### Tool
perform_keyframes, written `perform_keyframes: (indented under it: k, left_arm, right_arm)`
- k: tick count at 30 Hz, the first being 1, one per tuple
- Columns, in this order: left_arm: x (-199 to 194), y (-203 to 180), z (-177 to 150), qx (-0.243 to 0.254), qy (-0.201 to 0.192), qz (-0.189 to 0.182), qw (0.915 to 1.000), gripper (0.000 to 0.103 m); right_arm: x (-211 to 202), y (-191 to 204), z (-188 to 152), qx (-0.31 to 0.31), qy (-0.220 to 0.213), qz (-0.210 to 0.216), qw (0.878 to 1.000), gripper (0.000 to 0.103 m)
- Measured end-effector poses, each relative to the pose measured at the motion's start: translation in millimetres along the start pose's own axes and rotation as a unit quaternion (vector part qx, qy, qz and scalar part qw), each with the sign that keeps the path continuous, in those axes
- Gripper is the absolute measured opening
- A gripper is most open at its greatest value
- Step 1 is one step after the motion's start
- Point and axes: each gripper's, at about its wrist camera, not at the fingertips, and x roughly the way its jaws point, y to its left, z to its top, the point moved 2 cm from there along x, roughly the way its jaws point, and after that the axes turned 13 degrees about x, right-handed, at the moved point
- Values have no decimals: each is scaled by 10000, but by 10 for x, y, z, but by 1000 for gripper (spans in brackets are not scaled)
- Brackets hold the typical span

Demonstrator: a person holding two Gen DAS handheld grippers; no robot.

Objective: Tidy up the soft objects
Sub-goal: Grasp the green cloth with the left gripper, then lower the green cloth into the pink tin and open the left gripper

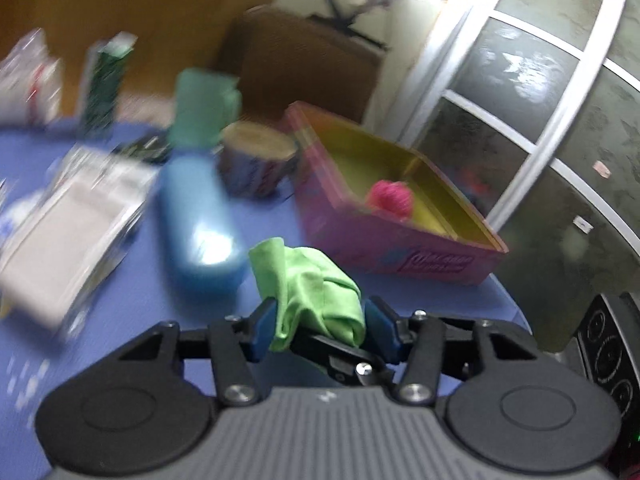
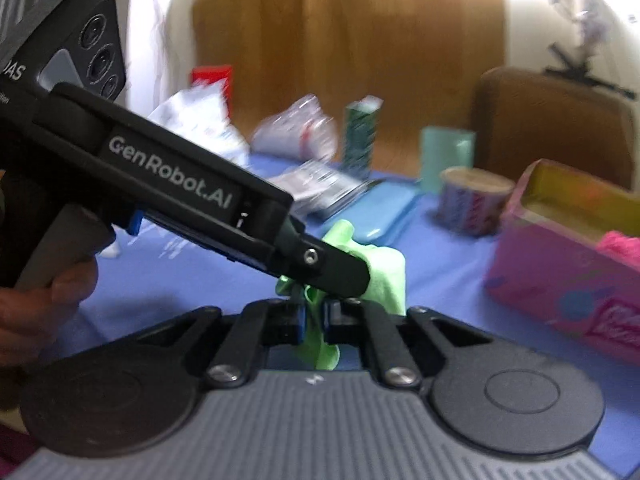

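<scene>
A crumpled light-green cloth [image 1: 316,284] hangs just above the blue table, and both grippers hold it. My left gripper [image 1: 320,320] is shut on the bundle, a blue pad pressing each side. In the right wrist view my right gripper [image 2: 314,320] is shut on a thin hanging fold of the cloth [image 2: 384,272]. A finger [image 2: 336,274] of the left gripper reaches in from the left onto it. The right gripper's black fingers [image 1: 344,360] cross under the cloth. To the right an open pink box [image 1: 400,248] with a yellow inside holds a pink fluffy ball [image 1: 390,200].
On the blue tabletop [image 1: 140,340] lie a blue case [image 1: 200,220], a patterned round tub [image 1: 258,160], a clear plastic box [image 1: 72,232], a teal bag [image 1: 204,108] and a green carton [image 1: 106,84]. A brown chair [image 1: 304,64] stands behind. A hand [image 2: 40,308] grips the left handle.
</scene>
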Motion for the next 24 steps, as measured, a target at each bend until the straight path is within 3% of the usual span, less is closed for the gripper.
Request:
perform_keyframes:
  k: [5, 13, 17, 18, 20, 21, 24]
  left_arm:
    - [315, -326, 412, 553, -145, -124, 9983, 48]
    - [910, -640, 858, 841, -221, -108, 9962, 49]
    - [1105, -671, 960, 859, -136, 144, 9961, 63]
    - [1131, -670, 960, 873, -86, 253, 9958, 73]
    - [1116, -646, 938, 813, -86, 417, 9958, 82]
    - [1091, -627, 920, 786, -121, 402, 9960, 82]
    - [956, -561, 845, 753, -207, 351, 9963, 82]
  right_arm:
    - [-183, -314, 182, 32, -613, -639, 9961, 11]
    - [-199, -913, 453, 454, -930, -1414, 9845, 11]
    - [-28, -1155, 552, 671, -845, -1638, 9806, 14]
    - [18, -1199, 560, 698, -797, -1705, 9796, 15]
    - [113, -1316, 565, 734, -618, -1848, 9781, 36]
    - [125, -1347, 567, 811, -575, -1904, 9767, 53]
    - [35, -1343, 513, 951, -647, -1856, 9759, 58]
